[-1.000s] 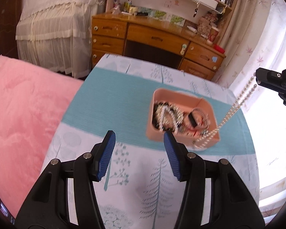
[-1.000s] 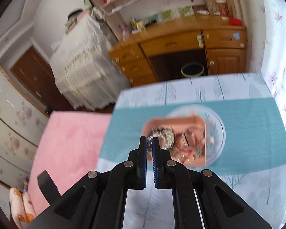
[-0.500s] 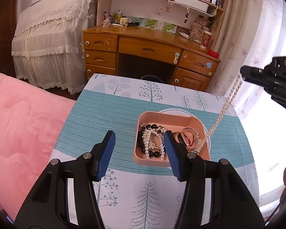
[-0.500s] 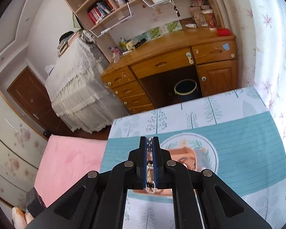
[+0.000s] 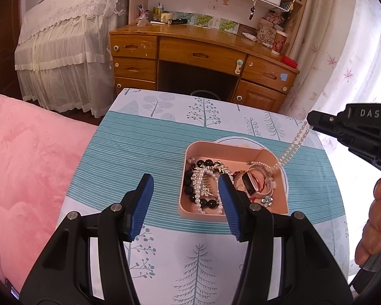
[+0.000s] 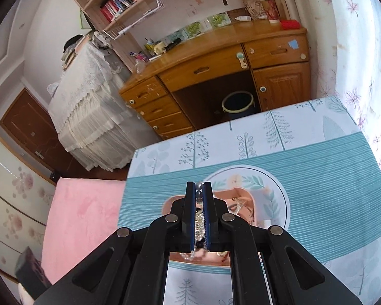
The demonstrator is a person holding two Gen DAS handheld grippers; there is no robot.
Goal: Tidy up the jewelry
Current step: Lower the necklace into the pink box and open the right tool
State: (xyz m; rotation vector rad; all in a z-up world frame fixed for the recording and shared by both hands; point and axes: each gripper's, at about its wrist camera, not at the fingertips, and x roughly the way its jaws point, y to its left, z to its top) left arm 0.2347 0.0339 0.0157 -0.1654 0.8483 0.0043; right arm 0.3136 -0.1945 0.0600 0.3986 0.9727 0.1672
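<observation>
A pink tray (image 5: 231, 150) sits on the teal tablecloth and holds black beads, a white pearl string, a crystal comb, a watch and a flower piece. My right gripper (image 5: 311, 123) is shut on a white pearl necklace (image 5: 293, 146), which hangs down with its lower end in the tray's right corner. In the right wrist view the pearls (image 6: 199, 189) sit between the shut blue pads above the tray (image 6: 237, 193). My left gripper (image 5: 183, 193) is open and empty, just in front of the tray's near left side.
The table (image 5: 149, 132) has a tree-pattern cloth. A pink blanket (image 5: 25, 162) lies to the left. A wooden desk (image 5: 200, 58) with drawers stands beyond the far edge, a bin (image 6: 237, 104) beneath it. A curtain (image 5: 343, 50) hangs to the right.
My right gripper has lowered the pearl necklace, so less of it hangs free and its end rests in the tray. The left gripper has moved closer to the tray.
</observation>
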